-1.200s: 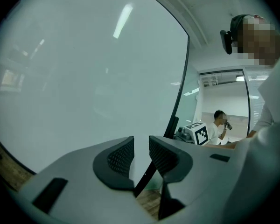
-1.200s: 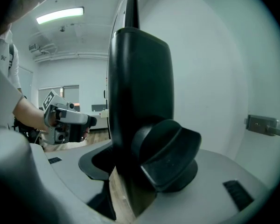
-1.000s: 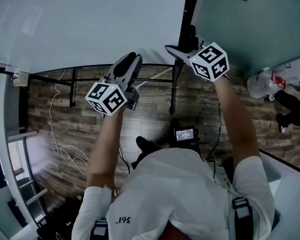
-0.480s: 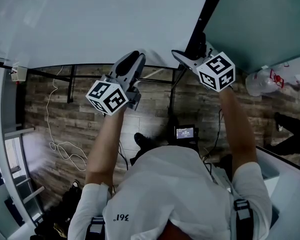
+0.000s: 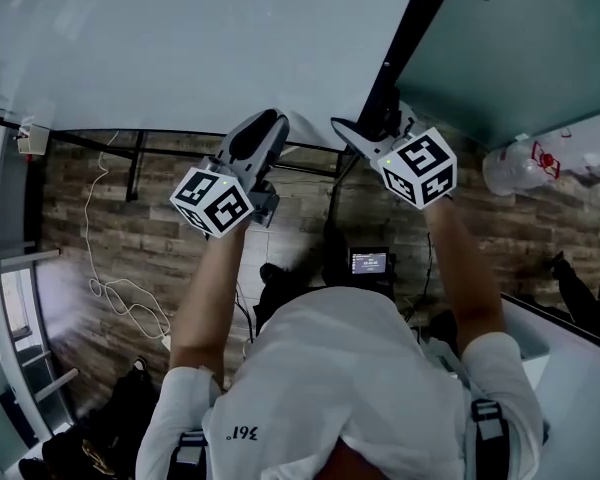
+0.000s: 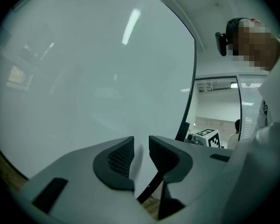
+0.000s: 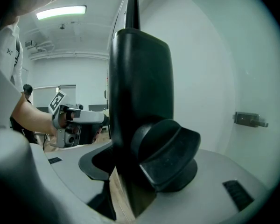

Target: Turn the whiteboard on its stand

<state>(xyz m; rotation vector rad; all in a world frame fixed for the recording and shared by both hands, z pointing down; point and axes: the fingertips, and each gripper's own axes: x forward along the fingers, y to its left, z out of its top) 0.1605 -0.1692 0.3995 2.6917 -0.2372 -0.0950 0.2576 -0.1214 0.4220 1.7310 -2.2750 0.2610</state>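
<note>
Far right edge of large pale whiteboard [image 5: 180,38]: right gripper [image 7: 126,162] clamped on its black side frame [image 7: 140,87] | left gripper [image 6: 141,153] narrow slit, empty, at board's near edge | frame leans further than a second ago | I judge turning under way.

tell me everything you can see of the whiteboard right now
The whiteboard is a big, glossy, pale panel, blank, with ceiling lights reflected in it and a thin dark rim. A black bar runs along its right side; the right gripper is clamped on that bar. The left gripper, jaws slightly apart and holding nothing, points at its face near the lower edge.
</note>
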